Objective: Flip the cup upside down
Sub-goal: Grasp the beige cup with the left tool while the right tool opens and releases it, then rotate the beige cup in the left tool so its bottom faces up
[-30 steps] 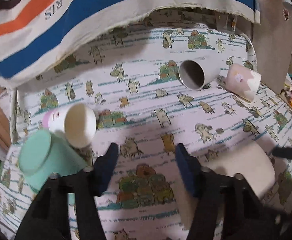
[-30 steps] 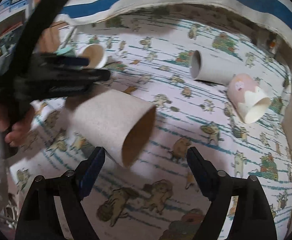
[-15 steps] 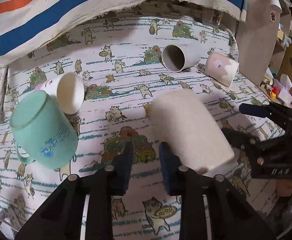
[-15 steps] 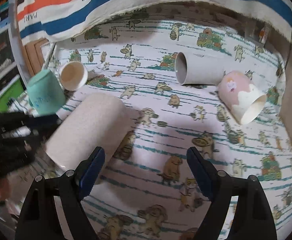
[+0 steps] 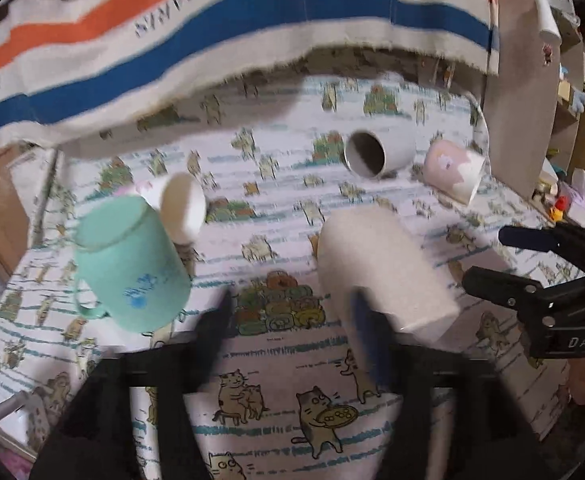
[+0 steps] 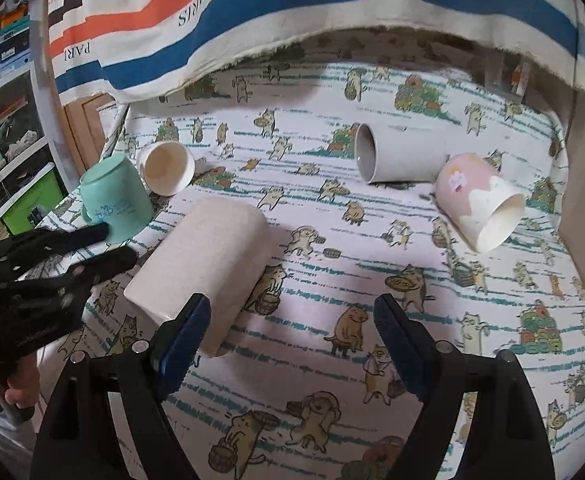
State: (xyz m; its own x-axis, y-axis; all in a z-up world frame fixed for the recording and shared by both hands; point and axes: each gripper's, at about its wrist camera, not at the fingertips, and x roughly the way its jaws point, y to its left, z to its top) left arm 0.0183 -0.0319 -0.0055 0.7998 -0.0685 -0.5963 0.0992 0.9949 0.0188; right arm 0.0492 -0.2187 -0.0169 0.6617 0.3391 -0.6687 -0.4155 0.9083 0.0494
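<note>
At nine o'clock in the right wrist view we see the mint-green mug (image 6: 112, 200) standing mouth-down on the cat-print tablecloth (image 6: 332, 280), so it looks already flipped. Just beside it at ten o'clock a small white cup (image 6: 166, 172) lies on its side, mouth toward us. Our left gripper (image 5: 292, 316) hangs low near the mug; its jaws are blurred but stand apart and hold nothing. Near the centre, the beige speckled cup (image 6: 204, 264) lies on its side, its rim at seven o'clock, just ahead of our right gripper (image 6: 292, 320), whose blue-padded jaws are spread wide and empty; we judge it the likely cup to flip. Further right, at one o'clock, a grey cup (image 6: 392, 156) lies with its mouth toward nine o'clock, and a pink-and-white cup (image 6: 476, 200) lies at two o'clock, mouth toward five o'clock.
</note>
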